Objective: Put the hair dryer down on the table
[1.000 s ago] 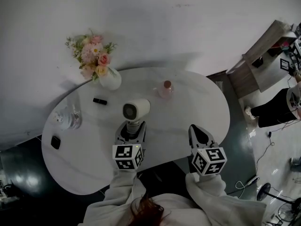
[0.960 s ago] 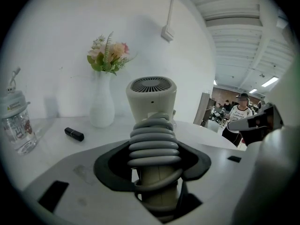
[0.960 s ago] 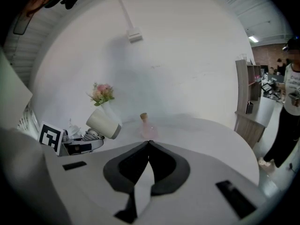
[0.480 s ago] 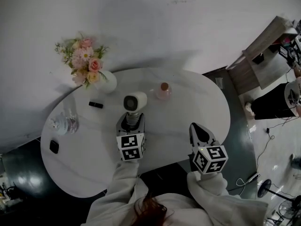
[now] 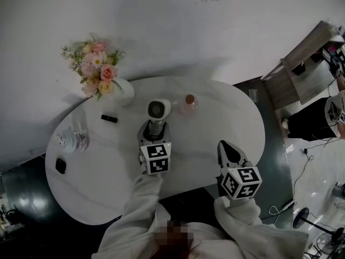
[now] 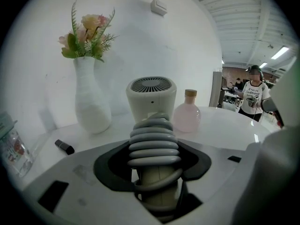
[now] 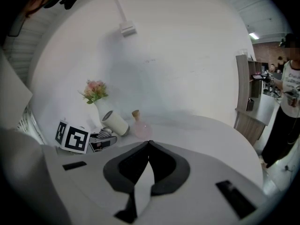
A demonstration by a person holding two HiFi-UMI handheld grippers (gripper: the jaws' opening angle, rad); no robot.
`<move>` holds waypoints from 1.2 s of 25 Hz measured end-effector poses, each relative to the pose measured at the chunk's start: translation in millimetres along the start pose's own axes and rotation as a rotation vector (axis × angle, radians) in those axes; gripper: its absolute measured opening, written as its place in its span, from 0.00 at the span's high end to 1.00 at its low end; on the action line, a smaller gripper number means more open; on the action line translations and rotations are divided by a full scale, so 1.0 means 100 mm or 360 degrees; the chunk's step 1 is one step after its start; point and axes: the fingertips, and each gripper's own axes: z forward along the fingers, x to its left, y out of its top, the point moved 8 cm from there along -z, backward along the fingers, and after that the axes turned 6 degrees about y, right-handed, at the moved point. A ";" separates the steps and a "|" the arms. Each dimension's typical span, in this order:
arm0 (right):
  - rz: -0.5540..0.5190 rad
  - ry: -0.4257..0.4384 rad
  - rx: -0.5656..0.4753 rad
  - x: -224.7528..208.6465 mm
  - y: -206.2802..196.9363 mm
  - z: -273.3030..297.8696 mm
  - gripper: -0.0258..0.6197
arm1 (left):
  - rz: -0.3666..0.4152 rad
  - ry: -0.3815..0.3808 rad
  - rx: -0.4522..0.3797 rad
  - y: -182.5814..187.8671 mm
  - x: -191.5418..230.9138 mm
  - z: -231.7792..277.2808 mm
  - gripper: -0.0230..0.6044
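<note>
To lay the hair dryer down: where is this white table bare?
Bare: right of the round pink bottle, to the table rim; also near the small black block. Crowded: around white flower vase, black tube, glass jar.

Staged vanity corner in open-plan lab/office: oval counter [image 5: 215, 123] w/ flower vase [image 5: 125, 90]; ceiling strip lights [image 6: 280, 53], staff [image 6: 253, 97] far right.

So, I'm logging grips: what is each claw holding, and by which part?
The left claw holds the hair dryer by its cord-wrapped handle; the right claw is shut, empty.
</note>
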 end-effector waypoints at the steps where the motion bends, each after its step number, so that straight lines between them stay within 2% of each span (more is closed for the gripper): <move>1: 0.0001 0.0000 0.0001 -0.01 0.00 0.00 0.88 | 0.0009 0.0005 0.0009 0.00 -0.01 0.02 0.59; 8: 0.0012 0.0007 0.0008 -0.05 -0.02 0.03 0.88 | 0.0046 -0.0021 0.0037 0.03 -0.05 0.06 0.59; 15: 0.0001 0.0032 0.0011 -0.03 -0.02 0.04 0.88 | 0.0006 -0.0107 0.0061 0.05 -0.07 0.06 0.59; 19: 0.0004 0.0030 0.0011 -0.03 -0.03 0.02 0.88 | 0.0006 -0.0140 0.0089 0.03 -0.08 0.06 0.53; 23: 0.0007 0.0033 0.0010 -0.03 -0.06 0.02 0.88 | 0.0012 -0.0131 0.0041 0.09 -0.05 0.02 0.50; 30: -0.0004 0.0053 -0.0016 0.05 -0.07 -0.02 0.88 | 0.0013 -0.0161 0.0041 0.13 0.02 -0.11 0.47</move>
